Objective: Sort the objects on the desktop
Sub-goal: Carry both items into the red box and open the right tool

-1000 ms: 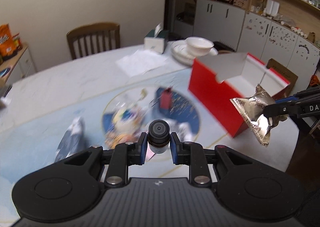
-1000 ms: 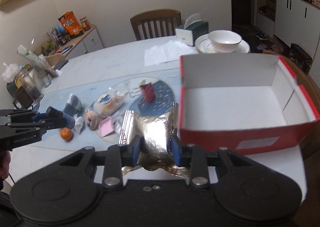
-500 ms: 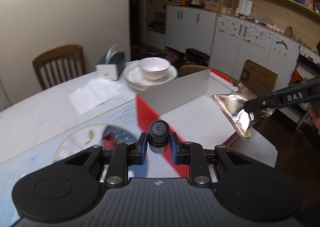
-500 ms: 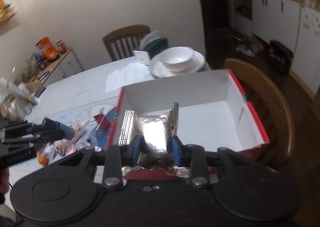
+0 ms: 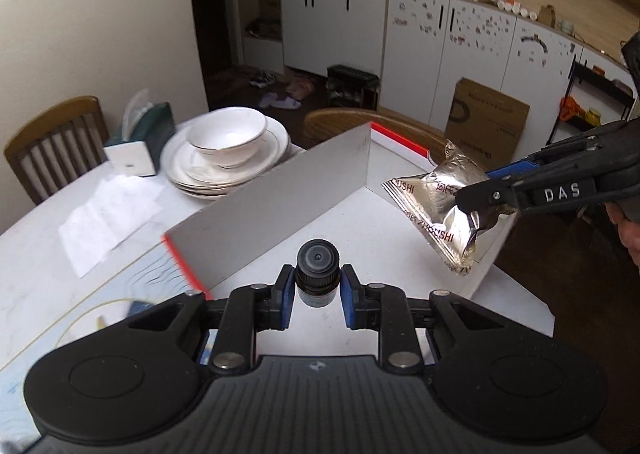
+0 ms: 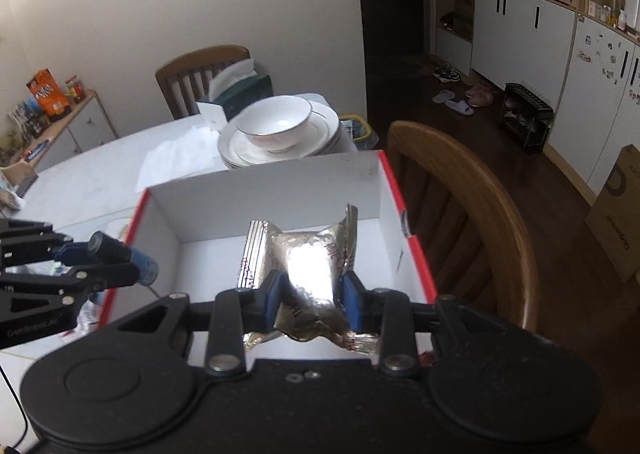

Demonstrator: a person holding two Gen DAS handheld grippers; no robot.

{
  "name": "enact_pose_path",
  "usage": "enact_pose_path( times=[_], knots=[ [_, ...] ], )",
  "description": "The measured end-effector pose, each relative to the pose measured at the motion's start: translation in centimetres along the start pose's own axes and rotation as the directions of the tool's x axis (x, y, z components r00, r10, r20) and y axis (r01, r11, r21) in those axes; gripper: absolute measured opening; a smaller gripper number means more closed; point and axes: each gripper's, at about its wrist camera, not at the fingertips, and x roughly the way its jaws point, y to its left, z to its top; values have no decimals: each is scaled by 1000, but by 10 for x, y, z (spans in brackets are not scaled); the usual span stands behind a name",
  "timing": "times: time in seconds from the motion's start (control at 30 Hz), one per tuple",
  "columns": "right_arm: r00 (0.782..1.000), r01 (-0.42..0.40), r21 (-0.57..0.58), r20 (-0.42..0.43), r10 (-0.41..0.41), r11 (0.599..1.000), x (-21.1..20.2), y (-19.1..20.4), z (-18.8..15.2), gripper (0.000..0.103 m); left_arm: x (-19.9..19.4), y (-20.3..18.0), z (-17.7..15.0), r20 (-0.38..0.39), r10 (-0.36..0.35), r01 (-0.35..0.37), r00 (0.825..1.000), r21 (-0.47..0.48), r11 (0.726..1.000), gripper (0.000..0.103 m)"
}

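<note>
Both grippers have swung from the cluttered tabletop to above the red-and-white box (image 6: 280,197). Low in the left wrist view, the left gripper (image 5: 318,294) pinches a small dark bottle (image 5: 318,272) over the box floor. Centre frame in the right wrist view, the right gripper (image 6: 310,294) clamps a silver foil packet (image 6: 308,266) above the box interior.

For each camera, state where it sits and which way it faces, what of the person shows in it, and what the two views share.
Left wrist: on the left gripper, looking down over its small bottle into the red box; the right gripper and fingers of a hand show at the right edge.
Right wrist: on the right gripper, looking down over its foil packet into the same box; no hand visible.
Shared: box, bottle, packet, bowl on plates, tissue box.
</note>
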Motion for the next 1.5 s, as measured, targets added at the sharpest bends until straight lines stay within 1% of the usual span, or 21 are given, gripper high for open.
enact_pose_path(
  times=[0.13, 0.2, 0.3, 0.43, 0.6, 0.83, 1.03, 1.07, 1.17, 1.4, 1.5],
  knots=[
    [1000, 14, -39, -21, -15, 999, 19, -2, 0, 32, 31, -7, 10, -43, 3, -1, 999, 39, 999, 22],
    [999, 17, -60, -43, -20, 998, 30, -2, 0, 32, 46, -8, 13, -80, -5, 9, 997, 46, 999, 22],
    [996, 19, -99, -84, -28, 995, 47, -2, -3, 32, 67, -8, 15, -135, -12, 18, 991, 45, 999, 22],
    [991, 25, -139, -128, -43, 990, 67, -1, -8, 32, 86, -4, 15, -187, -22, 28, 982, 28, 999, 22],
    [982, 11, -142, -184, -38, 990, 84, -6, -14, 32, 102, -4, 10, -244, -36, 43, 969, 23, 999, 22],
    [969, 3, -166, -245, -44, 986, 98, -4, -19, 32, 116, -8, 0, -326, -38, 50, 945, 27, 998, 22],
    [967, 3, -173, -250, -47, 985, 101, -5, -19, 34, 121, -8, -7, -364, -32, 42, 931, 20, 999, 23],
    [967, 3, -176, -249, -47, 984, 100, -5, -19, 35, 121, -8, -7, -367, -33, 42, 930, 17, 999, 23],
    [969, -7, -175, -244, -37, 984, 96, -5, -17, 39, 117, -7, -8, -351, -37, 41, 936, 6, 999, 23],
    [978, -42, -179, -210, 3, 983, 79, -6, -14, 57, 102, -5, -6, -309, -30, 27, 951, -15, 1000, 23],
    [982, -59, -169, -186, 26, 984, 66, -8, -13, 60, 91, -4, -7, -283, -29, 22, 959, -27, 999, 23]
  ],
)
